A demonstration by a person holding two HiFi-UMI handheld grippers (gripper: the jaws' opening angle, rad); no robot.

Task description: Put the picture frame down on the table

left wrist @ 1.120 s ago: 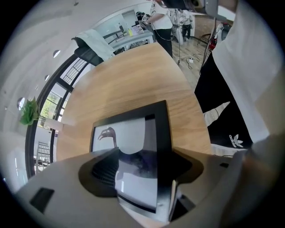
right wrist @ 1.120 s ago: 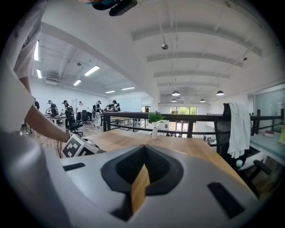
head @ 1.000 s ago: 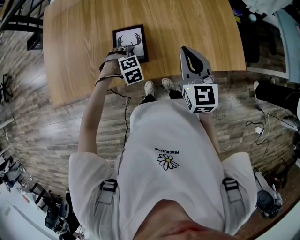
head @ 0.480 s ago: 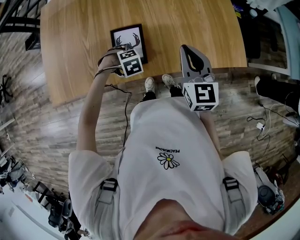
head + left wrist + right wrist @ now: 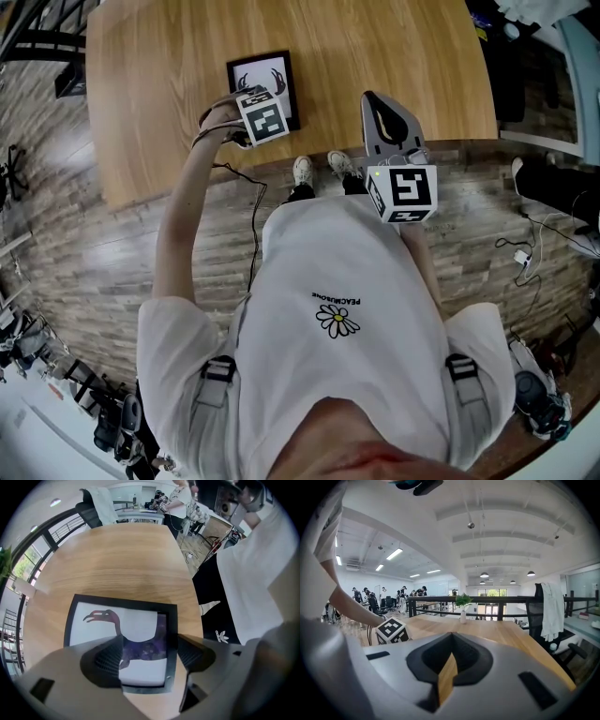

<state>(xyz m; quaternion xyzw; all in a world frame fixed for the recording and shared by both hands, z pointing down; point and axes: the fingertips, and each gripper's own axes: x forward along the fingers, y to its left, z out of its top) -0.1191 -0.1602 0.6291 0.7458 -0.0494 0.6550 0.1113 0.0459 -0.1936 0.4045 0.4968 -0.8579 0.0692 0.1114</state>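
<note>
The picture frame (image 5: pixel 264 73) is black, with a white mat and a dark figure, and lies flat on the wooden table (image 5: pixel 375 37) near its front edge. My left gripper (image 5: pixel 253 101) hangs just above the frame's near end. In the left gripper view the frame (image 5: pixel 93 620) fills the space below my left gripper (image 5: pixel 150 653), whose jaws stand apart without touching it. My right gripper (image 5: pixel 375 101) hovers over the table edge to the right, shut and empty. In its own view the right gripper (image 5: pixel 448 658) points level across the table (image 5: pixel 497 632).
The table's near edge runs just above the person's shoes (image 5: pixel 319 172). A chair draped with white cloth (image 5: pixel 551 611) stands at the table's far right, and a small potted plant (image 5: pixel 462 605) sits on its far side. A railing and people stand beyond.
My left gripper has edged forward over the frame's near end. The frame stays flat on the table. The right gripper has held still.
</note>
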